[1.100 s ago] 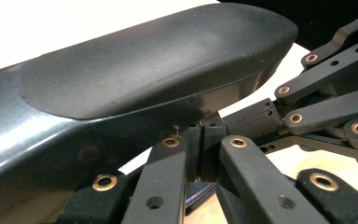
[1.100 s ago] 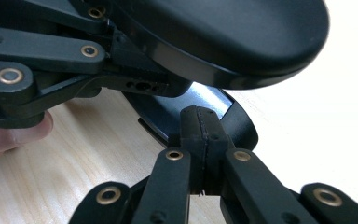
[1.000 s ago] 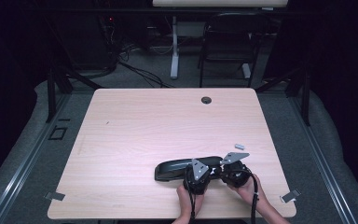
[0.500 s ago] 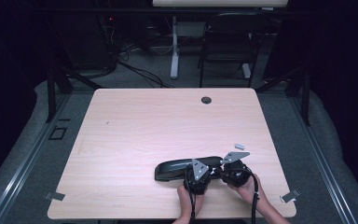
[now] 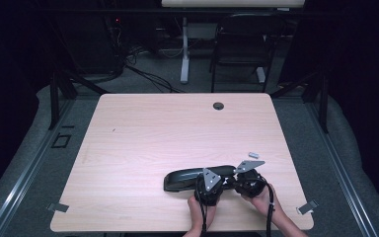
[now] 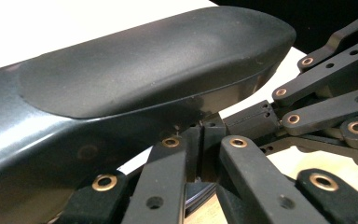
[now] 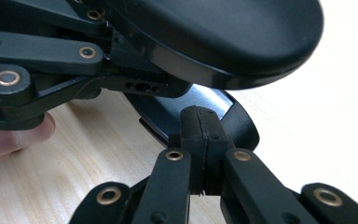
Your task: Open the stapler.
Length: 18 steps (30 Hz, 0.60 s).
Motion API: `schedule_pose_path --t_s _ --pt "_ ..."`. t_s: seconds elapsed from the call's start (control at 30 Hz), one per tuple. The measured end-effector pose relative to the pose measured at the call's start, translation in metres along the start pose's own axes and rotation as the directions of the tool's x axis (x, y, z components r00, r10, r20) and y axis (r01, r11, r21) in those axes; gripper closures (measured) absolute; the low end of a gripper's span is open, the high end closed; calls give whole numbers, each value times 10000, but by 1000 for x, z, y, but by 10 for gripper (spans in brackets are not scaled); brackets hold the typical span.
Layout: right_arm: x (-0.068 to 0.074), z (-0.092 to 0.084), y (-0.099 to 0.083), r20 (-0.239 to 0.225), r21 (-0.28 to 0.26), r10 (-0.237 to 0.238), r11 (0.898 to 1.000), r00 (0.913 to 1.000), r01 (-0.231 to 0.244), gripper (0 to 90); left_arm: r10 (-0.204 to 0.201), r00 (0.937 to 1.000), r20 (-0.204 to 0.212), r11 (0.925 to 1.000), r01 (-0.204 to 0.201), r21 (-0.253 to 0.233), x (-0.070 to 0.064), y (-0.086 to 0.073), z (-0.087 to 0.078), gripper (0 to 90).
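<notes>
Both grippers' fingers [image 6: 204, 140] were pressed shut, empty, at the end of the black case [image 5: 190, 178] near the counter's [image 5: 143, 143] front edge, probably poised to steady it.

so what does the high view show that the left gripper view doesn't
High view alone: the whole table with its round grommet hole, a small grey piece, both of the person's hands, and a chair behind.

Left gripper view alone: the left claw close up, jaws pressed together beside the lower edge of the black case, brass pivots plain.

Both: the black case, both claws, the pale wood tabletop.
</notes>
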State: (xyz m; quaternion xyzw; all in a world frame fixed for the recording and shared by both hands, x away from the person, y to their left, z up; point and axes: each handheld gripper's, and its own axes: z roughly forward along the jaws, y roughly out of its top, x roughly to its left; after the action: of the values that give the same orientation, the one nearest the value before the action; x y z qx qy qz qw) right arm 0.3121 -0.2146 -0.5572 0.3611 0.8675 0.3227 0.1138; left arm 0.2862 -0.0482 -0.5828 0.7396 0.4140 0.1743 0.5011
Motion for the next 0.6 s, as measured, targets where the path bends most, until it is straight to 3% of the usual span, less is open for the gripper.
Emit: schedule_pose_path --t_s 0.27,0.33,0.6 --pt "0 0 0 -37 -54 112 9999 9999 -113 900 -56 10000 67 10000 56 -35 -1 0 1 900" --pt "0 0 -1 -137 -92 168 9998 9998 -169 900 125 9996 251 9998 -129 156 0 2 0 900" --pt "-1 0 -1 -148 -76 175 9998 9997 -177 900 21 9994 347 10000 -21 5 0 1 1 900"
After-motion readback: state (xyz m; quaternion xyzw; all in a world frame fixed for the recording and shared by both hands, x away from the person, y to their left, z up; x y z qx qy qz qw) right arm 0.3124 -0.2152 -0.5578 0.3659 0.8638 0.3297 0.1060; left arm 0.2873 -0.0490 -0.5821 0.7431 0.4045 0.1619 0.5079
